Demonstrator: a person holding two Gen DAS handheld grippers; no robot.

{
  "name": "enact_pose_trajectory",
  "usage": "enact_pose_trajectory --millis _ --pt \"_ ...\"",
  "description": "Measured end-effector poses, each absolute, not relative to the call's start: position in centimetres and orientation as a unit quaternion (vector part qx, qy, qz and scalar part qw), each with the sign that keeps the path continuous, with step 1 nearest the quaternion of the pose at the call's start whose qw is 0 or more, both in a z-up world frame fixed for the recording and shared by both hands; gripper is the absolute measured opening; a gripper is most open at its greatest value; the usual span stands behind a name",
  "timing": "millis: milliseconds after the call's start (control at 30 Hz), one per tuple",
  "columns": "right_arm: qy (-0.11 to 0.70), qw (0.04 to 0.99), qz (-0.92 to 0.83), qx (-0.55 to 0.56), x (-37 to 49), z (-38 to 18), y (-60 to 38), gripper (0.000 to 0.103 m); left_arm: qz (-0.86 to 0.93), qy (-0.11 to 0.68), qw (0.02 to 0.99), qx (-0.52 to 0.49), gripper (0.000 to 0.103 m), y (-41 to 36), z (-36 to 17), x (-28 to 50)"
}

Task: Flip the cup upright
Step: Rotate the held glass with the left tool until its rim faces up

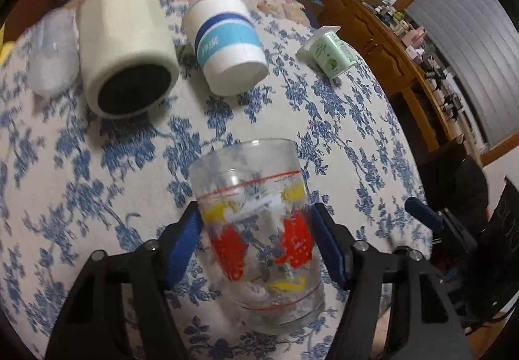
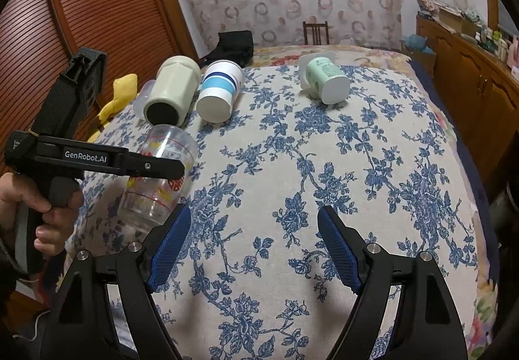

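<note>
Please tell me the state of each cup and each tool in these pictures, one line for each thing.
Printed glass cup: held in the left tool, tilted, off the cloth.
Left tool: shut on the glass cup.
Right tool: open, holds nothing.
Cream mug: lying on its side.
Blue-striped paper cup: lying on its side.
Green cup: lying on its side.

clear cup (image 1: 259, 240) red-yellow print, blue-floral cloth (image 2: 324, 165)

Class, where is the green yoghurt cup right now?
The green yoghurt cup lies on its side at the bed's far right, apart from the blue-banded paper cup to its left.
</note>
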State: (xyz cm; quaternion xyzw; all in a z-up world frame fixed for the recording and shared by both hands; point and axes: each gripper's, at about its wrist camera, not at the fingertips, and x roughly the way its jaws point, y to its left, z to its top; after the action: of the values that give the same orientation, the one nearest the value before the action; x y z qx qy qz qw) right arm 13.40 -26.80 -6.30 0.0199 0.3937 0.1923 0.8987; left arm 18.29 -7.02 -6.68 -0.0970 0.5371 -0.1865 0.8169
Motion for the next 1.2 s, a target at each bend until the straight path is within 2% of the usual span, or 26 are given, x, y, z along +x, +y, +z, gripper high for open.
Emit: enact_pose_trajectory --millis 500,1200 --pt "0.395 0.898 0.194 0.029 13.6 -6.8 -26.8 0.082 -0.167 0.436 0.885 -0.004 0.06 -6.7 -2.6 18.2" --pt "0.381 0.905 0.188 0.015 13.6 -6.0 -25.9 0.082 -0.168 0.42 0.891 0.04 0.062 -8.7 -4.7 16.8"
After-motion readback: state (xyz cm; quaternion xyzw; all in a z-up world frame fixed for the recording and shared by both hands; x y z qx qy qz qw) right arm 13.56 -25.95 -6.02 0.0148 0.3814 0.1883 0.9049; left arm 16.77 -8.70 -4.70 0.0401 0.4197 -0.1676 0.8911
